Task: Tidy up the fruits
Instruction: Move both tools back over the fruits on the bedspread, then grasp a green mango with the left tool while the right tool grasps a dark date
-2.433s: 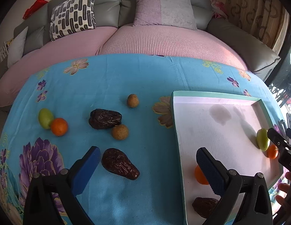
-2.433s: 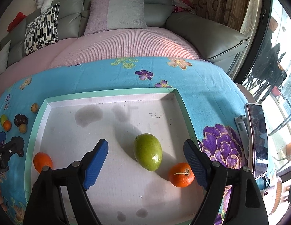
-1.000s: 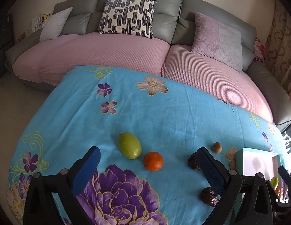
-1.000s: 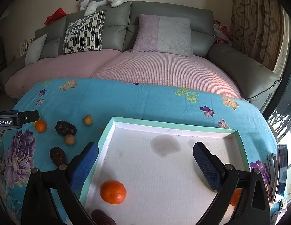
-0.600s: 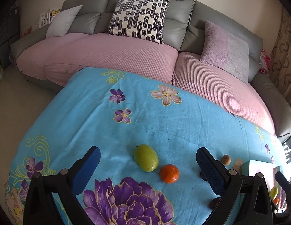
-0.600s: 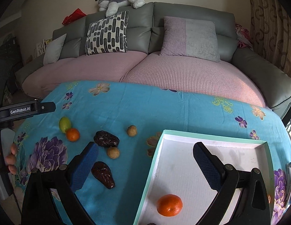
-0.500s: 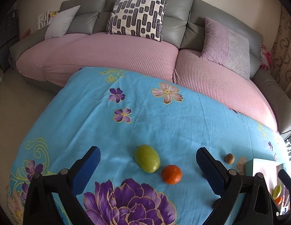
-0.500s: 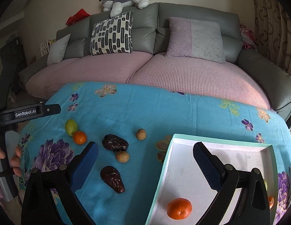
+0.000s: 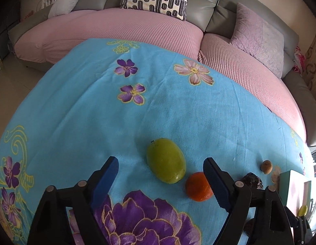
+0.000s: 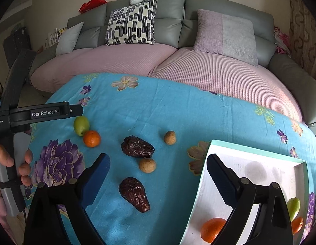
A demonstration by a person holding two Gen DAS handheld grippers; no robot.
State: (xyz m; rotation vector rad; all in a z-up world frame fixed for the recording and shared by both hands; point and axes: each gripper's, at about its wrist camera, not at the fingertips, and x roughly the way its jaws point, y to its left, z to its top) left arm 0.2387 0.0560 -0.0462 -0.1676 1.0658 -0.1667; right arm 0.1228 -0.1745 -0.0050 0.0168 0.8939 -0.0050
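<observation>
Green fruit [image 9: 165,160] on the table's left side, touching the orange [image 9: 198,186] | my left gripper [image 9: 161,181] jaws spread, framing it | right gripper [image 10: 158,177] spread, empty | next: lower, pinch, carry to tray [image 10: 257,151].

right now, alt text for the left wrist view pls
An open left gripper hovers over a green fruit touching an orange on a blue floral cloth. A pink and grey sofa sits behind.

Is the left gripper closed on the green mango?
No, the left gripper is open, with the green mango lying free on the blue cloth.
</observation>
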